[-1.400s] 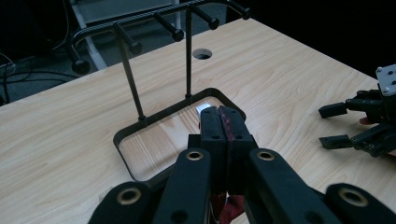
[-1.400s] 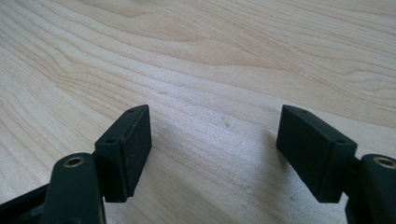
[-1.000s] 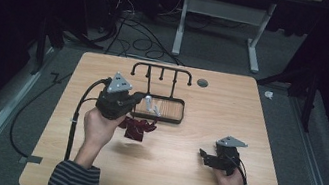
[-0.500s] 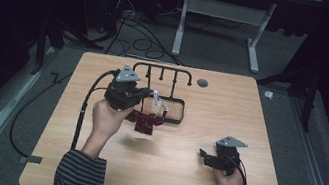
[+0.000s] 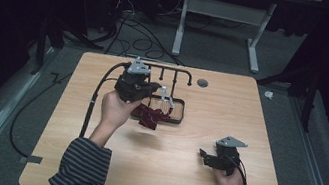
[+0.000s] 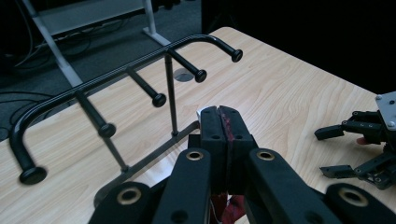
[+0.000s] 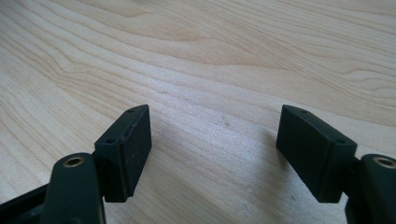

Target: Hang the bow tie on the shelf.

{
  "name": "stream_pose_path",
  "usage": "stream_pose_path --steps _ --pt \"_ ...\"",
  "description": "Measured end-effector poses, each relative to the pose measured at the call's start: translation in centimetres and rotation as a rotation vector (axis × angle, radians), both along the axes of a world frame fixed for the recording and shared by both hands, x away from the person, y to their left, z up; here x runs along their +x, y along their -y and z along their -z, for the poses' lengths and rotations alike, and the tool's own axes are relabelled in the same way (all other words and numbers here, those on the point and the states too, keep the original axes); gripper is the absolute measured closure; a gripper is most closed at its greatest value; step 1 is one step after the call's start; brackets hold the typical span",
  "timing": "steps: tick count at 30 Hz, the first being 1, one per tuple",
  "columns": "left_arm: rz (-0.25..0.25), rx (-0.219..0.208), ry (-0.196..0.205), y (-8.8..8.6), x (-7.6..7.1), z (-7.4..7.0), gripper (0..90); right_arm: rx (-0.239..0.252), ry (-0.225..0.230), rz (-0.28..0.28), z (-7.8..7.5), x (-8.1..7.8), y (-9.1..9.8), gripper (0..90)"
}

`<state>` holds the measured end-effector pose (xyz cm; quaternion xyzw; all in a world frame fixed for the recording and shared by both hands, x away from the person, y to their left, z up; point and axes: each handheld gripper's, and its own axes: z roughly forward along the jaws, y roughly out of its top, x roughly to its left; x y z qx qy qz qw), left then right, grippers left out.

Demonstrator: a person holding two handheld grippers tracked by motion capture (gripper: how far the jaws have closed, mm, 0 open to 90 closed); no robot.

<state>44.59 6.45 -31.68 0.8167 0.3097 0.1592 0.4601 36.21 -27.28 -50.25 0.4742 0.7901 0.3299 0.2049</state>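
My left gripper [image 5: 156,90] is held above the table by the black peg rack [image 5: 166,68] and is shut on a dark red cloth [image 5: 148,116], which hangs down crumpled below it over the rack's base frame [image 5: 180,111]. In the left gripper view the jaws are pressed together with a strip of the red cloth [image 6: 226,128] between them, and the rack's pegs [image 6: 159,99] stand just ahead. A small white tag [image 6: 201,112] shows beside the jaw tips. My right gripper [image 5: 203,157] rests low at the table's front right, open, with bare wood between its pads [image 7: 135,140].
The wooden table [image 5: 230,108] has a round grommet hole [image 5: 202,83] behind the rack. A black cable [image 5: 92,105] trails from the left gripper across the table's left side. Beyond the far edge are a desk frame and floor cables.
The left hand has carried the cloth away from the person and a little to the right, up toward the rack. The right gripper has stayed put.
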Motion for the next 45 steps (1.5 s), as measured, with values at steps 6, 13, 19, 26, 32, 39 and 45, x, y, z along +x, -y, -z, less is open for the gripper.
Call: stream_pose_path --steps 6,13,19,26,32,39,45 --pt "0.007 0.013 -0.001 0.7 1.0 -0.2 89.3 0.0 -0.001 0.001 0.0 0.0 0.0 27.8" --pt "-0.015 0.021 0.007 1.0 2.1 -1.0 89.3 0.0 -0.002 0.001 0.0 0.0 0.0 27.8" --pt "-0.036 0.005 -0.004 1.0 3.4 -0.9 89.3 0.0 -0.001 0.001 0.0 0.0 0.0 27.8" --pt "-0.074 0.012 -0.025 1.0 5.0 -0.8 89.3 0.0 -0.001 0.0 0.0 0.0 0.0 27.8" --pt "-0.093 0.016 -0.011 1.2 5.7 -0.7 89.2 0.0 -0.001 0.0 0.0 0.0 0.0 27.8" --pt "-0.103 0.026 -0.02 1.4 6.2 -0.1 88.9 0.0 -0.002 0.001 0.0 0.0 0.0 27.8" --pt "-0.114 0.053 -0.019 1.6 6.3 0.2 88.9 0.0 -0.001 0.0 0.0 0.0 0.0 27.8"
